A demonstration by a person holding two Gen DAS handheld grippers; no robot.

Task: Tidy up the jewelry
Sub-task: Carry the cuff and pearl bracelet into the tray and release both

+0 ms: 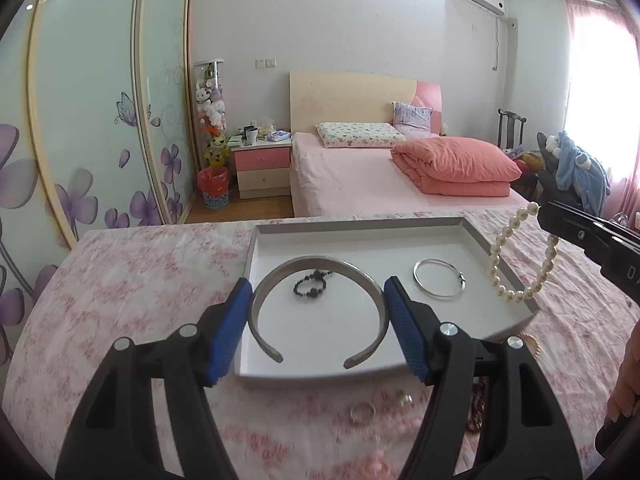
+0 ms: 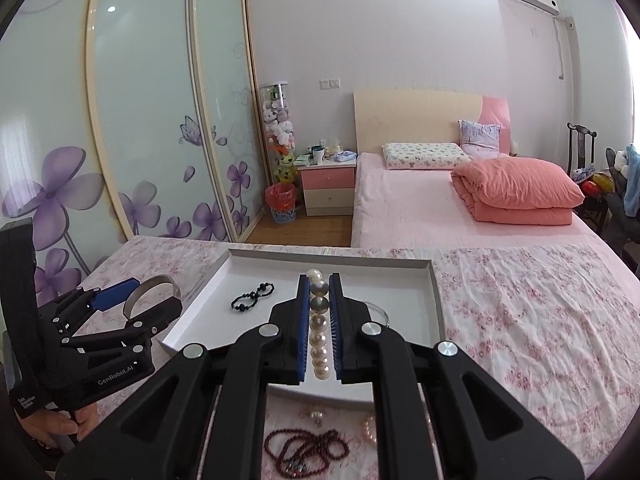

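Note:
A white tray (image 1: pixel 360 236) (image 2: pixel 248 258) sits on the floral cloth. In it lie a black bead bracelet (image 1: pixel 312 282) (image 2: pixel 252 296) and a thin silver bangle (image 1: pixel 439 278). My left gripper (image 1: pixel 319 294) is shut on a wide silver cuff (image 1: pixel 280 276) (image 2: pixel 150 284), pads on both its sides, held over the tray's left part. My right gripper (image 2: pixel 319 280) is shut on a pearl bracelet (image 2: pixel 319 336), which hangs over the tray's right rim in the left wrist view (image 1: pixel 500 256).
Loose pieces lie on the cloth in front of the tray: a dark red bead necklace (image 2: pixel 304 452), small rings (image 1: pixel 362 410), a pearl stud (image 2: pixel 316 416), pink beads (image 1: pixel 408 426). A bed (image 1: pixel 360 176), a nightstand (image 1: pixel 262 166) and a wardrobe (image 1: pixel 100 100) stand behind.

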